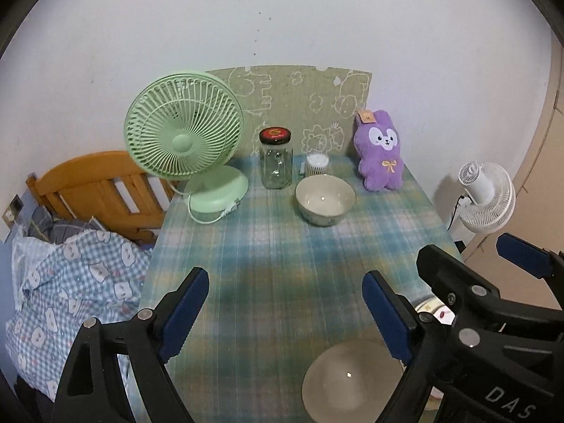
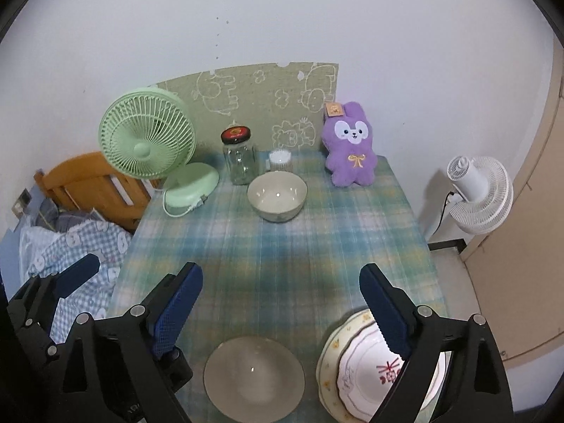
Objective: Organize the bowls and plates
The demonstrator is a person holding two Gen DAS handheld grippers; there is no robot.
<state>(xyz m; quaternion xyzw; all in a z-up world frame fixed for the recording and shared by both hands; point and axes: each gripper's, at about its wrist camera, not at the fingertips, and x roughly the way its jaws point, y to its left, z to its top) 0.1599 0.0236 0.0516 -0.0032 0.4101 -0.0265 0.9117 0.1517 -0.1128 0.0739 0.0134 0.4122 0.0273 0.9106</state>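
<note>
Both tools empty: left tool (image 1: 285, 303) wide open above table (image 2: 282, 246), right tool (image 2: 282, 299) likewise; nothing between jaws.
Far bowl (image 2: 276, 195) upright toward table's back edge, just before jar (image 2: 239, 157); near bowl (image 2: 253, 377) at front edge; plate stack (image 2: 356, 366) at front right corner, beside near bowl.
Likely next step: far bowl fetched, nested into near one; rim is best pinched square, lifted clear of jar and green fan (image 2: 148, 134); set down gently, centred, since glazed ware slips.

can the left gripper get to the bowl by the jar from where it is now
Probably yes. The left hand-held gripper is open and empty, and only bare tablecloth lies between it and the bowl. The jar stands close on the bowl's left, so that side is tighter.
</note>
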